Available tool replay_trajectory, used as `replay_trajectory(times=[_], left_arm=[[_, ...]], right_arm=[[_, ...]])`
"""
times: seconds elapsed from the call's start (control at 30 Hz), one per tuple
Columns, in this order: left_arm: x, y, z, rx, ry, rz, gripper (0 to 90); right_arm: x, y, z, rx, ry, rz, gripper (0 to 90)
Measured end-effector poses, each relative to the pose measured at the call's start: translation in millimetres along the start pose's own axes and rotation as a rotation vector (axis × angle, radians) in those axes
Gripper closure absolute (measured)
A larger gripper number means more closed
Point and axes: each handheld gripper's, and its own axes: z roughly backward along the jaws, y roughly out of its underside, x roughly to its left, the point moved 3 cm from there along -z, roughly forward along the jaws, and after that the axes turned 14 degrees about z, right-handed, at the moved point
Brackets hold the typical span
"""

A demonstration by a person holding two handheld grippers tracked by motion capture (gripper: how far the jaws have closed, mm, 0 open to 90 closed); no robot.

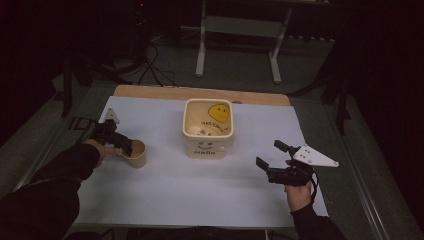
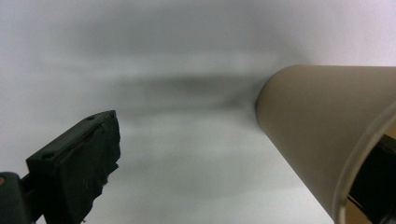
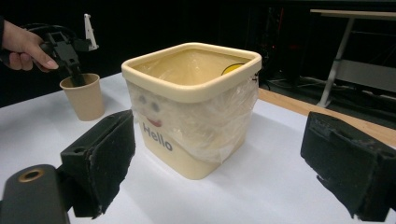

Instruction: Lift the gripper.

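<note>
So the paper cup [image 1: 136,153] stands upright on the white table cover [image 1: 175,190], off to the left of the cream Hello tub [image 1: 208,131] and a bit nearer the person. The left gripper [image 1: 123,146] straddles the cup's rim: in the left gripper view one jaw sits inside the cup at the far right edge, the other hangs well clear outside with bare table between it and the cup wall. Jaws are wide apart, not pinching the wall (as far as I can see). The right gripper [image 1: 269,159] hovers right of the tub, jaws spread wide with nothing between them, pointing at the tub
</note>
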Motion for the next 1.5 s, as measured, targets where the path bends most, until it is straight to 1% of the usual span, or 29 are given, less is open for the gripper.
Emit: replay_trajectory(times=[0.07, 0.1, 0.23, 0.3, 0.4, 0.43, 0.57, 0.73, 0.77, 0.8, 0.93, 0.97, 1.0, 1.07, 1.2, 1.27, 1.4, 1.5], left_arm=[[0.1, 1.3, 0.9, 0.003, -0.014, -0.016, 1.6], [-1.0, 2.0, 0.6, 0.012, -0.013, -0.022, 1.6], [-3.7, 1.6, 5.3, -0.003, -0.021, -0.034, 1.6], [-5.4, 1.8, 6.9, 0.004, -0.022, -0.046, 1.6], [-6.1, 1.4, 8.3, 0.003, -0.030, -0.053, 1.6], [-6.4, 1.5, 8.4, 0.006, -0.025, -0.055, 1.7], [-8.0, 2.9, 7.2, 0.016, -0.025, -0.063, 1.7], [-7.4, 2.2, 10.3, 0.018, -0.023, -0.070, 1.6], [-7.2, 2.0, 11.0, 0.013, -0.024, -0.067, 1.7], [-7.5, 2.4, 11.4, 0.020, -0.020, -0.076, 1.7], [-9.0, 3.4, 14.0, 0.022, -0.019, -0.094, 1.6], [-9.6, 3.7, 14.5, 0.031, -0.020, -0.102, 1.6], [-10.1, 3.7, 14.8, 0.025, -0.027, -0.097, 1.6], [-11.4, 3.9, 16.3, 0.027, -0.038, -0.104, 1.7], [-12.2, 2.5, 26.1, 0.016, -0.035, -0.110, 1.7], [-12.9, 3.0, 30.0, 0.018, -0.040, -0.122, 1.7], [-14.4, 5.0, 36.3, 0.032, -0.031, -0.148, 1.6], [-13.8, 5.3, 41.3, 0.030, -0.020, -0.162, 1.5]], right_arm=[[-0.5, 0.6, 0.8, 0.003, 0.003, -0.004, 10.0], [-0.6, 0.7, 0.9, 0.005, 0.006, -0.003, 10.0], [-0.7, 0.9, 1.0, 0.009, 0.008, -0.006, 10.0], [-0.5, 1.2, 1.1, 0.012, 0.008, -0.004, 10.0], [-0.6, 1.5, 0.7, 0.017, 0.007, -0.001, 10.0], [-0.6, 1.6, 0.6, 0.019, 0.006, -0.001, 10.0], [-0.7, 1.7, 0.4, 0.024, 0.003, -0.006, 10.0], [-0.7, 1.9, 0.5, 0.025, 0.000, -0.005, 10.0], [-0.6, 2.0, 0.6, 0.025, 0.000, -0.006, 10.0], [-0.6, 2.1, 0.6, 0.027, -0.001, -0.007, 10.0], [-0.7, 2.4, 0.3, 0.031, 0.000, -0.006, 10.0], [-0.7, 2.5, 0.1, 0.032, 0.000, -0.006, 10.0], [-0.6, 2.6, 0.0, 0.032, -0.001, -0.005, 10.1], [-0.5, 2.6, 0.0, 0.034, 0.001, -0.002, 10.0], [-0.4, 2.6, 0.3, 0.035, -0.001, -0.003, 10.1], [-0.4, 2.8, 0.3, 0.036, -0.003, -0.002, 10.1], [-0.7, 2.6, 0.0, 0.037, -0.005, -0.004, 10.1], [-0.5, 2.3, 0.1, 0.039, -0.009, -0.003, 10.1]])
